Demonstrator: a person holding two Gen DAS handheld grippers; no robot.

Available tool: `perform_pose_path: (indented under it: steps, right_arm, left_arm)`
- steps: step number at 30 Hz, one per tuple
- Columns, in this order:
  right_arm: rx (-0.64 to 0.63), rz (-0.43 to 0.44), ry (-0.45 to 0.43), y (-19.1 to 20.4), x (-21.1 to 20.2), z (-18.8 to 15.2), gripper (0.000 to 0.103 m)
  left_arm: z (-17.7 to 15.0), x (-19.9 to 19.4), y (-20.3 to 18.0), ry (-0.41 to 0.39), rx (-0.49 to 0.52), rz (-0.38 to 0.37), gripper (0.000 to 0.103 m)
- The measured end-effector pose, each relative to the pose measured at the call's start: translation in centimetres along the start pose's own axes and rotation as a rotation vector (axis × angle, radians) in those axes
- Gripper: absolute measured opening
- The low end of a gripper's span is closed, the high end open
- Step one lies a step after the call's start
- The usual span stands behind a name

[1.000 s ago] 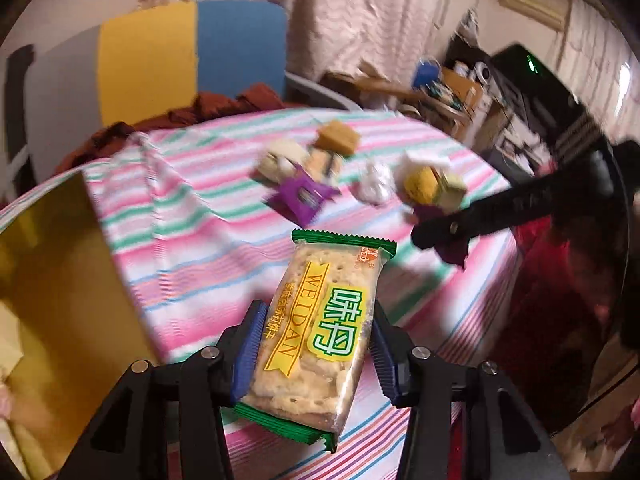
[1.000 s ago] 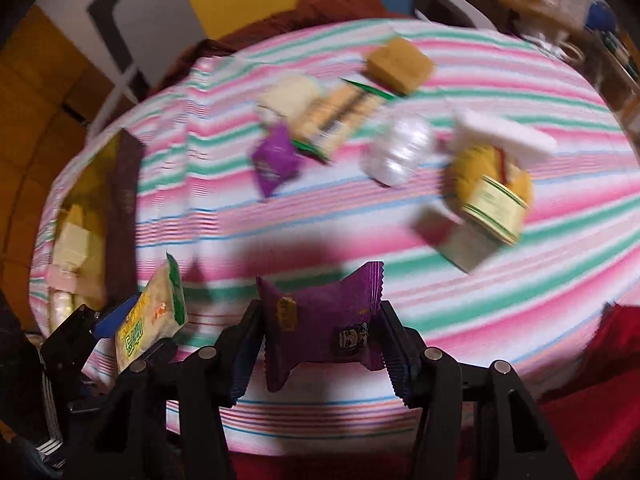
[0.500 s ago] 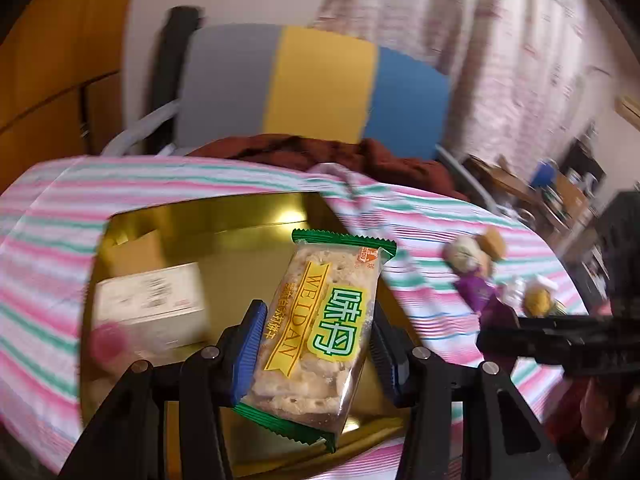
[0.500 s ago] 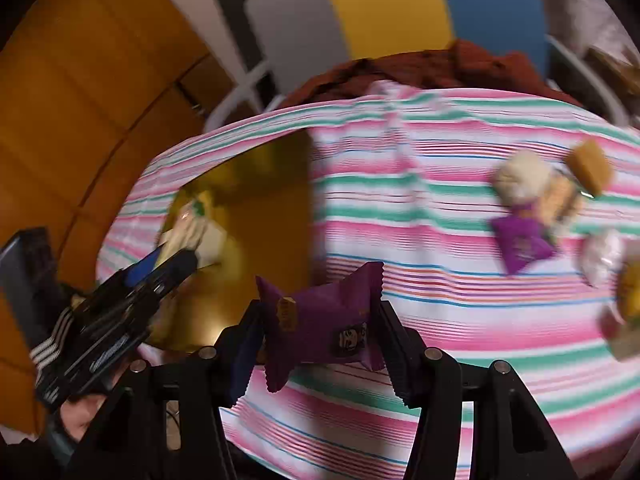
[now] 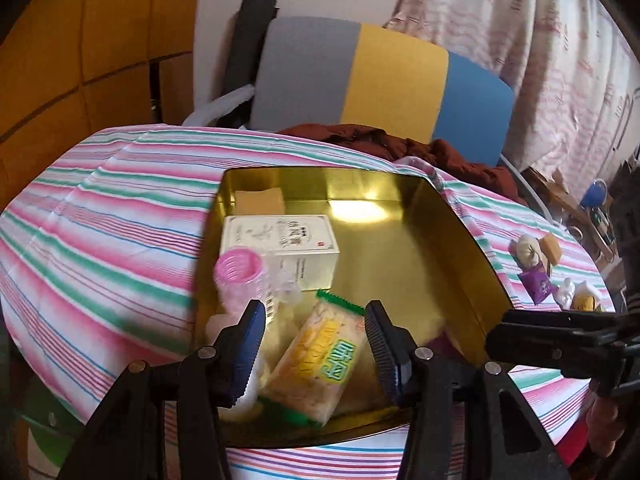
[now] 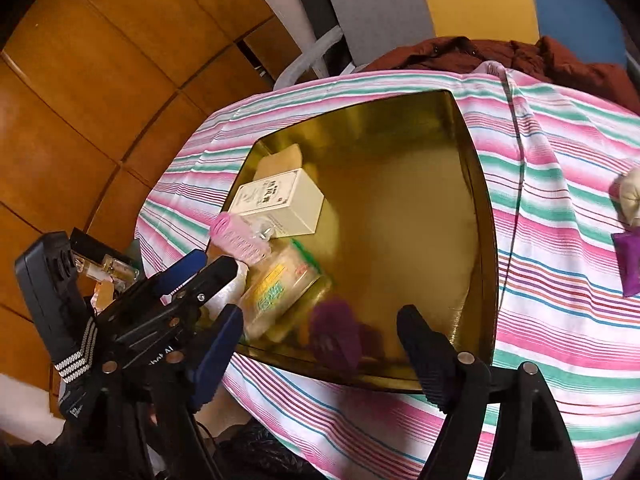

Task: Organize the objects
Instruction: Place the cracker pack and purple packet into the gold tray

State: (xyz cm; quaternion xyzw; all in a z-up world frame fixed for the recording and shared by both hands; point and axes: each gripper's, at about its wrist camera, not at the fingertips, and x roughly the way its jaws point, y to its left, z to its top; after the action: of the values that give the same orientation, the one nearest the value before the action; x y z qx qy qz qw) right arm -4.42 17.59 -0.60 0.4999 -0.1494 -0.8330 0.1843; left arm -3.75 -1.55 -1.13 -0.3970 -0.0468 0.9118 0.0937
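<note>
**Cracker packet and purple snack lie in the gold tin, both grippers spread**

The cracker packet (image 5: 316, 364) lies in the near part of the gold tin (image 5: 472, 248), between the parted blue pads of the left gripper (image 5: 314, 350) but touching neither pad. Its green and yellow label carries large characters that are too blurred to read. The right gripper (image 6: 320, 350) is also spread wide, with nothing between its fingers. Just beyond them a purple snack packet (image 6: 334, 336), blurred, is at the near wall inside the tin.

Beside the cracker packet is a pink ribbed bottle (image 5: 240, 276). Behind it stands a white box (image 5: 284, 244) with dark printing and a small red mark; the writing is too small to read. A tan block (image 5: 260, 201) lies at the far left corner of the tin.

The tin rests on a tablecloth (image 5: 100, 240) with pink, green and white stripes. Far to the right on the cloth, well apart from the tin, remain several small snacks (image 5: 538, 258), among them another purple packet. Behind the table there is a chair (image 5: 380, 80) in grey, yellow and blue, with a dark red cloth (image 5: 400, 146) at its foot. Wooden panels are at left, a pale curtain at right.
</note>
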Motion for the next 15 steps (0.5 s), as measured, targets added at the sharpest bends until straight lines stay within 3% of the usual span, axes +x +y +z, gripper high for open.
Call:
perform_pose_path:
  steps: [8, 15]
  right_arm:
    - [-0.052, -0.129, -0.056, 0.8, -0.9, -1.5, 0.097]
    - [-0.092, -0.216, -0.143, 1.2, -1.9, -2.4, 0.101]
  left_arm:
    - [0.7, -0.8, -0.3, -0.026, -0.002, 0.043, 0.052]
    - [0.8, -1.5, -1.8, -0.041, 0.034, 0.047, 0.052]
